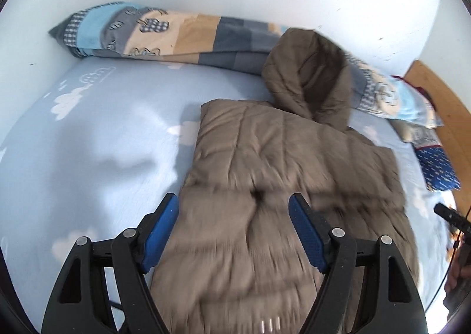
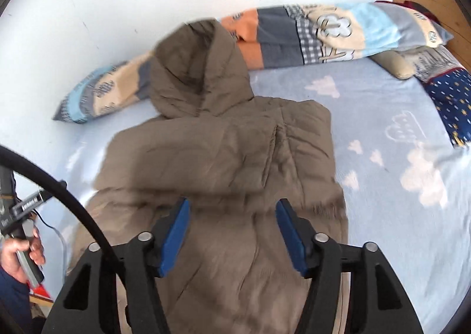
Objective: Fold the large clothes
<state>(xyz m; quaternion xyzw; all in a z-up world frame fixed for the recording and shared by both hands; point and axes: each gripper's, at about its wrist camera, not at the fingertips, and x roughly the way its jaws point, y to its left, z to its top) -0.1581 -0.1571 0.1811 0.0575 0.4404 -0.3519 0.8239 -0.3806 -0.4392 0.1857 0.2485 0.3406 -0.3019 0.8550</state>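
The brown puffer jacket (image 1: 282,175) lies flat on the bed (image 1: 88,142), its long axis running from both tools up to the hood by the pillow. The left tool (image 1: 234,213) and right tool (image 2: 232,217) hover over its lower half, jaws apart and empty, neither clearly nearer.

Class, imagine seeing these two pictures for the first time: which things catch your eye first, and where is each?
A puffy brown hooded jacket lies mid-bed on the cloud-printed blue sheet, its hood toward the wall. Behind it, a patchwork blanket runs along the wall. Both the left gripper and the right gripper hover open above the jacket.
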